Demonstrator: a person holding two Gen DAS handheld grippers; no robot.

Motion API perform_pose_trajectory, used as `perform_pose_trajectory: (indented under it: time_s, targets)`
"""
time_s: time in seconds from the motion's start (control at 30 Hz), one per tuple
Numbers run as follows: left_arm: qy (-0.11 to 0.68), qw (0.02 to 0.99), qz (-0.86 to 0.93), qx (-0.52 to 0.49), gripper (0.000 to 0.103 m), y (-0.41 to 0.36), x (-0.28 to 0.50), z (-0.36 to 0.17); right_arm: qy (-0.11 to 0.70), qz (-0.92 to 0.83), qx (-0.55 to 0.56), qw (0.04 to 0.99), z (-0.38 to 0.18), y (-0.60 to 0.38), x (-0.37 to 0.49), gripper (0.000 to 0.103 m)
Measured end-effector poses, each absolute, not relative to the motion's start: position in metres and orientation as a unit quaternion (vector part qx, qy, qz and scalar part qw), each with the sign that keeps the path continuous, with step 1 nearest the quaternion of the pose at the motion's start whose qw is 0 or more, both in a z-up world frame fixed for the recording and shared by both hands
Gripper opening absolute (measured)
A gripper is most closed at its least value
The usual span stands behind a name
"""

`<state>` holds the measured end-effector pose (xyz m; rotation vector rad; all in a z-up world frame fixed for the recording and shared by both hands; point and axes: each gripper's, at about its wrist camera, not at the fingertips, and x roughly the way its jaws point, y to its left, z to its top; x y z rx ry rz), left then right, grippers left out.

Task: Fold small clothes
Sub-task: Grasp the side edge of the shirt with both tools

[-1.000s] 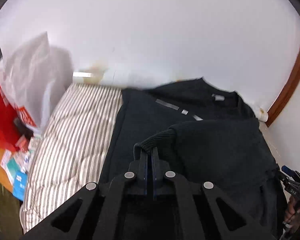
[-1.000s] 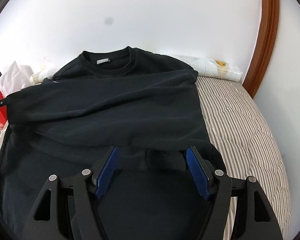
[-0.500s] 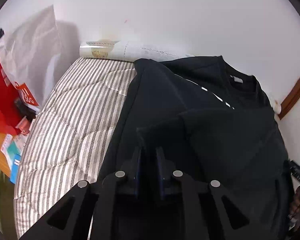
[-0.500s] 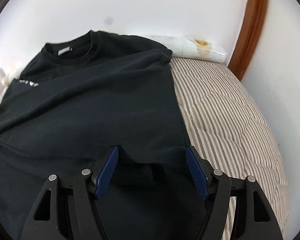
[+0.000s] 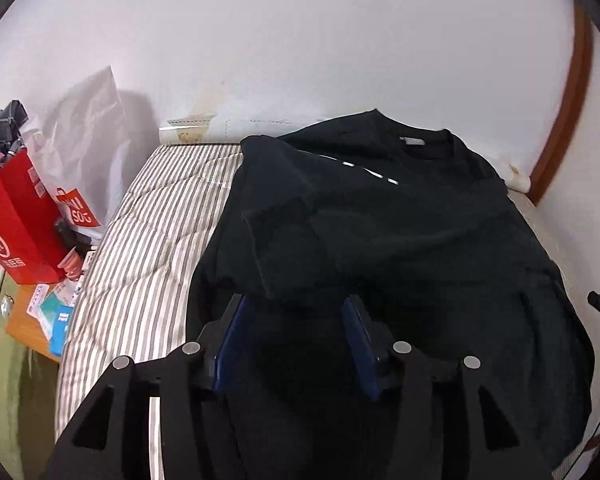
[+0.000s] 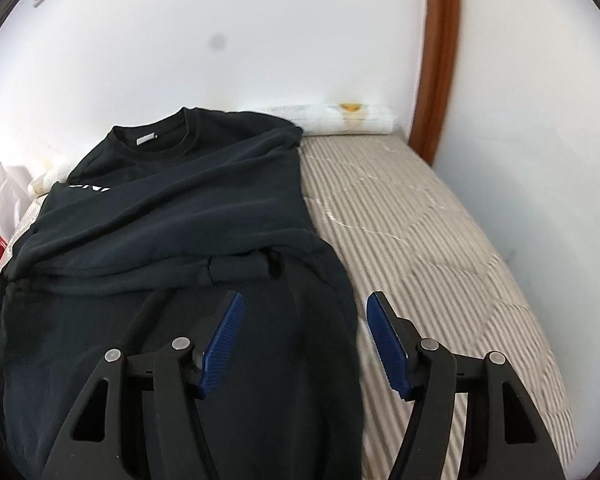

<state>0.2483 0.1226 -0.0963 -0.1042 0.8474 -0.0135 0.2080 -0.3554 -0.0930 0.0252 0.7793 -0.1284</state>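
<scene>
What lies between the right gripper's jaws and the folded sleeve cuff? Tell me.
Only the sweatshirt's dark body, nothing else, between the right gripper and cuff, in the right wrist view.

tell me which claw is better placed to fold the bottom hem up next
Likely the left claw. Its opening jaws hang over the black sweatshirt, with both sleeves already folded across. The right claw, closing on nothing, straddles the sweatshirt's side edge, half over the striped mattress.

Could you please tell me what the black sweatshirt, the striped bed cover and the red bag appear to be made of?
Sweatshirt: apparently soft matte knit, maybe cotton fleece; it drapes in folds and has a ribbed cuff.
Bed cover: looks like quilted woven fabric; stitched lines curve across the stripes and puff it slightly.
Red bag: probably coated paper or card; its flat sides hold crisp edges, with printing on them.
</scene>
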Motion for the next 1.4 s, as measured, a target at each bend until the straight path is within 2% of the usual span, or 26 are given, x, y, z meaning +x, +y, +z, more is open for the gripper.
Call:
perform_pose_trajectory:
  time_s: [0.2,0.57,0.87,1.0,1.07,1.2,1.27,1.4]
  targets:
    - [0.423,0.904,-0.007,-0.066,0.049,0.126,0.206,-0.102,0.389,-0.042,0.016,0.92,-0.093,-0.362,0.169,0.062]
    - [0.465,0.879,0.002,-0.103,0.05,0.149,0.127,-0.151,0.428,-0.009,0.025,0.903,-0.148,-0.376,0.124,0.062]
    - [0.467,0.88,-0.001,-0.09,0.051,0.139,0.105,-0.157,0.421,-0.003,0.025,0.907,-0.168,-0.37,0.111,0.062]
    - [0.461,0.884,0.015,-0.077,0.05,0.125,0.11,-0.159,0.417,0.008,0.028,0.908,-0.169,-0.359,0.121,0.056]
    - [0.457,0.887,0.03,-0.061,0.037,0.119,0.111,-0.159,0.417,0.002,0.02,0.909,-0.169,-0.352,0.124,0.05]
    - [0.452,0.889,0.03,-0.067,0.009,0.114,0.111,-0.158,0.422,0.009,0.011,0.906,-0.169,-0.346,0.124,0.031]
    - [0.454,0.888,0.026,-0.073,0.007,0.115,0.109,-0.157,0.427,0.015,0.017,0.904,-0.168,-0.348,0.122,0.014]
    - [0.439,0.895,0.011,-0.078,0.007,0.121,0.1,-0.146,0.411,0.014,0.007,0.912,-0.163,-0.351,0.111,0.008]
